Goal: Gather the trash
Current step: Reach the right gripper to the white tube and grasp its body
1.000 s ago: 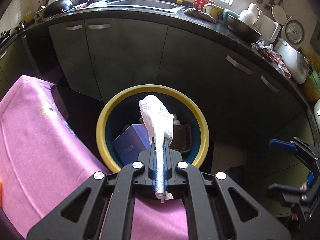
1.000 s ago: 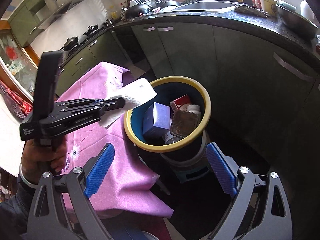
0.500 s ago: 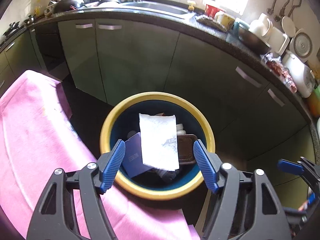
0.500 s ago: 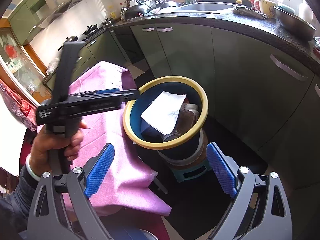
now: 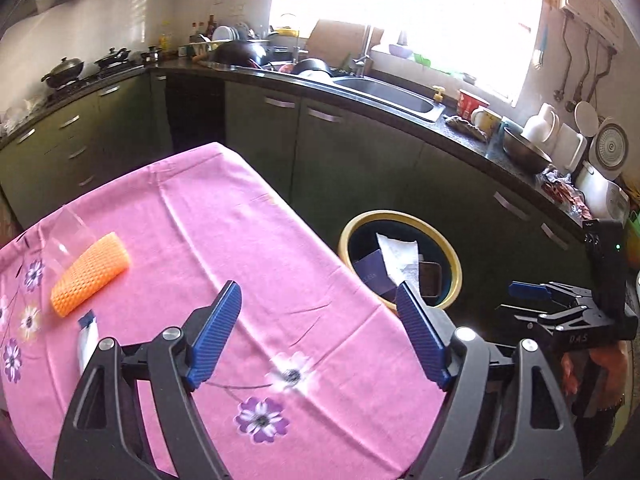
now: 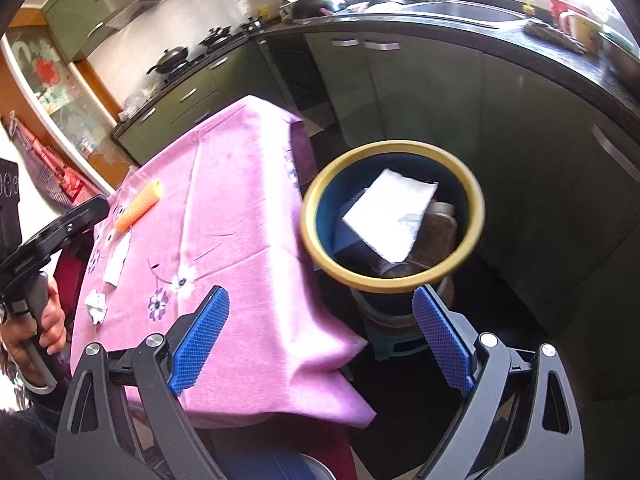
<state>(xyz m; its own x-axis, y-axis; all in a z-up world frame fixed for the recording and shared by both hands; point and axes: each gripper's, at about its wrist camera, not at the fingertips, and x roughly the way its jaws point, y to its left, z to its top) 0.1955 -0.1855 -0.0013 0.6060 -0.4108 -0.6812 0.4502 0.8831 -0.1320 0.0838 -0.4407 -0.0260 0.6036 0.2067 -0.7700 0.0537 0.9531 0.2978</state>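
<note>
Item: orange ribbed foam sleeve [image 5: 91, 274], lying on the pink desk [image 5: 224, 240] ahead-left of your wide, just-opened, empty left claw [image 5: 320, 334]; you are facing something light and squashy, so pinch mid-length.

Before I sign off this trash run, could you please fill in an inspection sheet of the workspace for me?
Surface: pink flowered tablecloth over the table, hanging past its near edge.
Job's things: yellow-rimmed bin beside the table, with a white paper towel lying on top of boxes and containers. Orange foam net, white tube and crumpled paper lie on the cloth.
Clutter: clear plastic piece behind the foam net.
Grippers: left gripper open and empty, jaws just opened; right gripper open and empty.
Cables: nothing seen.
Surroundings: green cabinets, sink, pans on the stove.
</note>
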